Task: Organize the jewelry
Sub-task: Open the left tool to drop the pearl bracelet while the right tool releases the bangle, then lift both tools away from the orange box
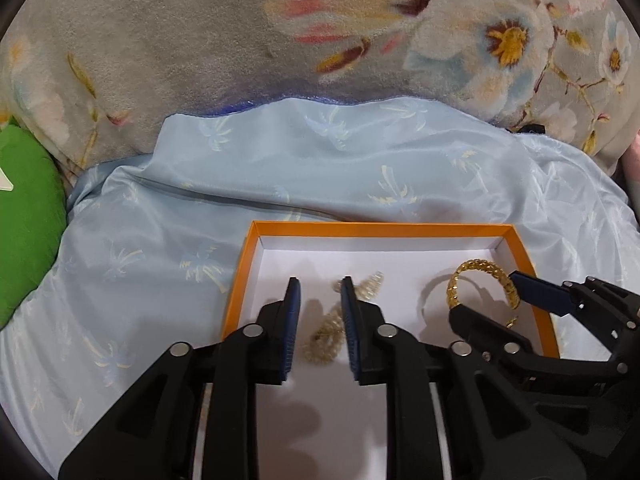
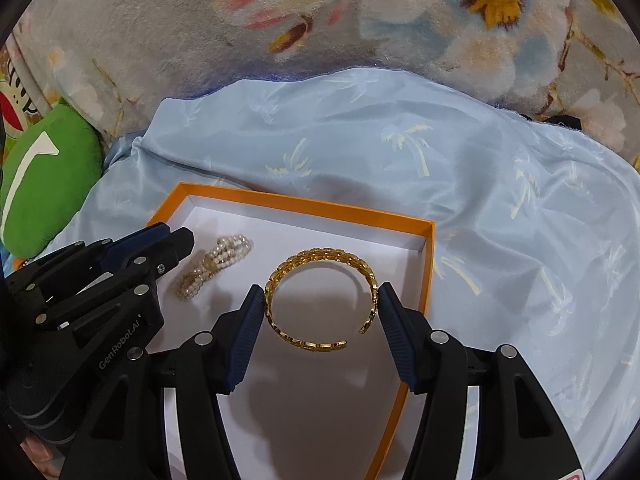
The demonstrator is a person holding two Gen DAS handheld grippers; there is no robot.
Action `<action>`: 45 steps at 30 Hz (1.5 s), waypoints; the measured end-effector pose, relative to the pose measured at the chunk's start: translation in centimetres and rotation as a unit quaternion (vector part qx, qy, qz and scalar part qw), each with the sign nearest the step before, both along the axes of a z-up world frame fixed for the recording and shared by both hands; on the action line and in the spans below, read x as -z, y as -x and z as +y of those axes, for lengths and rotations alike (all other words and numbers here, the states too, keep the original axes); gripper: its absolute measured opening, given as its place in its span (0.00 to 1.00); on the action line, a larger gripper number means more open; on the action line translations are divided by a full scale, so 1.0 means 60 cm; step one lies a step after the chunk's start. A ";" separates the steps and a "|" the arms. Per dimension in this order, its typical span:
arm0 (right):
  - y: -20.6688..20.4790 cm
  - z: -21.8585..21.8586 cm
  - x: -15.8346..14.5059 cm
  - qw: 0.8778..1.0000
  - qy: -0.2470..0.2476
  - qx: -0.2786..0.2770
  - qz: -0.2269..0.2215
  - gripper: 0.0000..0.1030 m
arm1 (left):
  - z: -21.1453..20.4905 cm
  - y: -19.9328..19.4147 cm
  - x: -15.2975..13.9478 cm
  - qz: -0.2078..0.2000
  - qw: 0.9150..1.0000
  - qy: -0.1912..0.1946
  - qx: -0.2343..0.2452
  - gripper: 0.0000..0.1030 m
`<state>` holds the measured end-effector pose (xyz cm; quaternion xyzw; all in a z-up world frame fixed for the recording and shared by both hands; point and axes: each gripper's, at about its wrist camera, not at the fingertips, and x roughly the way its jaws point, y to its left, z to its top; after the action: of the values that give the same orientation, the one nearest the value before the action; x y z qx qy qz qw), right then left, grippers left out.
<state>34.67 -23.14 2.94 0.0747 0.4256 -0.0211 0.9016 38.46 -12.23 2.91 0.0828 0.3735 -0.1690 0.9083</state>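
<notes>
Bed, pale blue satin sheet (image 2: 480,168). Right gripper (image 2: 322,300) pinches the gold cuff bracelet (image 2: 320,300) across its width, inside the orange box (image 2: 426,264). Left gripper (image 1: 320,292) stands parted over the pearl bracelet (image 1: 326,336), lying loose on the box floor, probably just released.

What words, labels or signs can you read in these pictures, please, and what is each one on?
"GenRobot.AI": on the side of the left gripper, seen in the right wrist view.
Red mark at the bottom right edge of the right wrist view, on the right gripper: cut off, unreadable.
Colourful print at the left edge, behind the green cushion: too cut off to read.
White mark on the cushion: a shape, not text.
Box and jewelry: no text.
</notes>
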 end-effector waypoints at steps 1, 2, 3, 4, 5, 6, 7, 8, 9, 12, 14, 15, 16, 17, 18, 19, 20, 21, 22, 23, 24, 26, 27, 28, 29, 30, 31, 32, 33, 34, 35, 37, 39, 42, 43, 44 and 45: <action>0.001 -0.001 0.001 1.000 -0.001 0.000 0.000 0.56 | 0.002 -0.001 0.001 0.002 1.000 0.001 -0.001 0.27; 0.001 0.000 0.001 1.000 0.000 0.001 0.000 0.56 | 0.004 -0.003 0.002 0.004 1.000 0.003 -0.005 0.31; 0.002 0.001 0.002 1.000 0.001 0.001 0.000 0.56 | 0.007 -0.004 0.003 0.005 1.000 0.003 -0.009 0.35; 0.002 0.003 0.003 1.000 0.003 0.000 0.000 0.56 | 0.009 -0.005 0.004 0.006 1.000 0.005 -0.010 0.36; 0.002 0.004 0.003 1.000 0.006 0.000 -0.001 0.56 | 0.011 -0.005 0.005 0.007 1.000 0.006 -0.011 0.38; 0.003 0.005 0.003 1.000 0.009 0.001 -0.001 0.56 | 0.012 -0.004 0.005 0.006 1.000 0.005 -0.013 0.39; 0.003 0.006 0.003 1.000 0.014 0.002 -0.002 0.56 | 0.011 -0.002 0.005 0.005 1.000 0.004 -0.013 0.40; 0.003 0.007 0.003 1.000 0.020 0.004 -0.003 0.56 | 0.012 -0.001 0.006 0.005 1.000 0.003 -0.014 0.41; 0.003 0.008 0.003 1.000 0.030 0.007 -0.003 0.57 | 0.013 0.000 0.007 0.008 1.000 0.002 -0.015 0.43; 0.001 0.011 0.005 0.999 0.050 0.007 -0.002 0.56 | 0.011 0.003 0.012 0.018 1.000 -0.005 -0.017 0.43; 0.000 0.012 0.006 0.999 0.054 0.004 -0.002 0.56 | 0.013 0.007 0.012 0.016 1.000 -0.005 -0.022 0.43; 0.000 0.012 0.006 0.998 0.056 0.002 -0.002 0.55 | 0.015 0.008 0.012 0.018 1.000 -0.002 -0.024 0.43; -0.001 0.013 0.006 0.998 0.059 -0.001 -0.002 0.54 | 0.018 0.009 0.013 0.022 0.999 0.002 -0.027 0.43; -0.001 0.014 0.005 0.998 0.059 -0.003 -0.003 0.54 | 0.020 0.010 0.014 0.026 0.999 0.005 -0.029 0.43; -0.002 0.014 0.005 0.998 0.060 -0.005 -0.003 0.53 | 0.021 0.011 0.014 0.028 0.999 0.007 -0.031 0.43; -0.002 0.014 0.005 0.998 0.059 -0.008 -0.003 0.53 | 0.022 0.013 0.014 0.029 0.999 0.009 -0.031 0.43; -0.002 0.015 0.005 0.998 0.061 -0.012 -0.003 0.53 | 0.023 0.015 0.014 0.031 0.999 0.011 -0.033 0.43; -0.001 0.016 0.005 0.998 0.062 -0.015 -0.004 0.52 | 0.024 0.016 0.014 0.032 0.999 0.013 -0.033 0.43; -0.001 0.018 0.004 0.998 0.063 -0.018 -0.004 0.52 | 0.026 0.017 0.015 0.035 0.999 0.016 -0.035 0.43; 0.000 0.019 0.003 0.998 0.062 -0.020 -0.005 0.52 | 0.028 0.018 0.014 0.035 0.999 0.018 -0.037 0.43; 0.002 0.019 0.001 0.998 0.060 -0.022 -0.008 0.53 | 0.030 0.019 0.013 0.035 0.998 0.023 -0.038 0.43; 0.021 0.022 -0.010 0.998 0.053 -0.025 -0.026 0.57 | 0.039 0.025 0.005 0.033 0.998 0.040 -0.036 0.44; 0.036 0.022 -0.019 0.998 0.049 -0.027 -0.036 0.59 | 0.047 0.032 -0.002 0.027 0.998 0.049 -0.039 0.45; 0.059 0.022 -0.030 0.997 0.045 -0.030 -0.048 0.61 | 0.056 0.041 -0.012 0.020 0.997 0.059 -0.042 0.47; 0.076 0.022 -0.038 0.997 0.044 -0.029 -0.055 0.62 | 0.070 0.054 -0.025 0.012 0.996 0.072 -0.044 0.55; 0.101 0.023 -0.047 0.997 0.043 -0.030 -0.063 0.63 | 0.082 0.068 -0.037 0.006 0.995 0.083 -0.046 0.62; 0.126 0.023 -0.054 0.996 0.041 -0.033 -0.069 0.64 | 0.099 0.087 -0.051 -0.003 0.994 0.097 -0.048 0.64; 0.150 0.023 -0.059 0.996 0.039 -0.034 -0.073 0.64 | 0.111 0.104 -0.061 -0.011 0.994 0.101 -0.048 0.65; 0.175 0.022 -0.062 0.996 0.035 -0.033 -0.075 0.64 | 0.124 0.122 -0.071 -0.019 0.994 0.100 -0.048 0.66; 0.202 0.022 -0.063 0.996 0.026 -0.035 -0.076 0.65 | 0.136 0.142 -0.079 -0.028 0.994 0.096 -0.047 0.66; 0.226 0.021 -0.061 0.996 0.018 -0.036 -0.075 0.65 | 0.149 0.166 -0.085 -0.036 0.994 0.089 -0.048 0.67; 0.277 0.023 -0.056 0.997 0.006 -0.037 -0.071 0.65 | 0.173 0.208 -0.090 -0.044 0.994 0.085 -0.047 0.72; 0.316 0.022 -0.047 0.997 0.003 -0.036 -0.067 0.65 | 0.195 0.251 -0.085 -0.042 0.995 0.076 -0.047 0.73; 0.370 0.035 -0.034 0.997 -0.001 -0.046 -0.055 0.65 | 0.214 0.307 -0.066 -0.042 0.997 0.043 -0.047 0.73; 0.388 0.041 -0.030 0.997 0.000 -0.047 -0.054 0.65 | 0.220 0.328 -0.057 -0.041 0.998 0.031 -0.045 0.73; 0.404 0.046 -0.025 0.997 -0.001 -0.051 -0.053 0.65 | 0.224 0.346 -0.048 -0.038 0.998 0.026 -0.045 0.73; 0.418 0.052 -0.020 0.997 -0.002 -0.053 -0.051 0.65 | 0.228 0.361 -0.040 -0.033 0.998 0.025 -0.045 0.73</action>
<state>9.61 -20.02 4.15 0.0546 0.3823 0.0316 0.9219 16.80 1.47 5.28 0.0492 0.3420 -0.1344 0.9287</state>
